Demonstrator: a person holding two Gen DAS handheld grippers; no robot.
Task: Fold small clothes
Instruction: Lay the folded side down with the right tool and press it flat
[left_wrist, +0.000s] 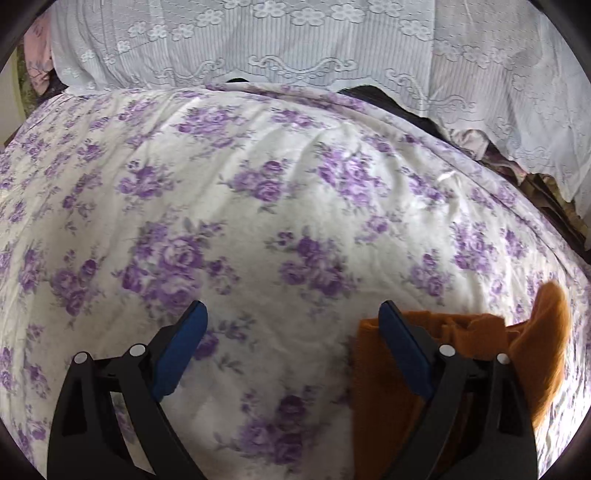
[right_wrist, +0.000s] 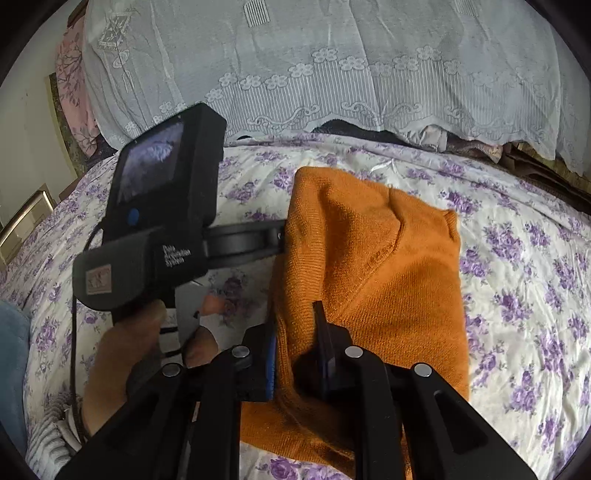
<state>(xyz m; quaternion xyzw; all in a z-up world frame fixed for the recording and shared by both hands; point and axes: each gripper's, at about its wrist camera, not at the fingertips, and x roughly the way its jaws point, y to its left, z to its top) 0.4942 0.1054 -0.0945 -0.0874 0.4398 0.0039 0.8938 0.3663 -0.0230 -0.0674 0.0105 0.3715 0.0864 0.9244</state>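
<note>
nearest in the right wrist view, the right gripper (right_wrist: 295, 354) was pinched on a raised fold of the orange knitted garment (right_wrist: 373, 266), its blue-padded fingers (right_wrist: 271, 365) drawn close with the knit bunched between them. this looked like the middle of a fold: one layer lifted at the near left edge of the cloth, the rest lying flat on the white bedsheet with purple roses (right_wrist: 524, 295). just left of it, the person's left hand (right_wrist: 122, 354) held the black handle of the left gripper, whose body reached across to the garment's left edge.

in the left wrist view the left gripper (left_wrist: 291, 325) stood wide apart, with only the sheet between its fingers; its right finger (left_wrist: 402, 347) lay over the garment's edge, though whether it pressed the cloth cannot be told. the orange knit there sat at the lower right, with one flap turned up further right.

the garment's long axis ran near to far, leaning slightly right at the far end, where a creased corner and a straight hem pointed away from the person. the next move would likely call for carrying the pinched layer across to the right, keeping the edges aligned, while the left gripper steadied the left edge.

furthest off, a white lace cloth (right_wrist: 332, 66) draped over things beyond the bed
</note>
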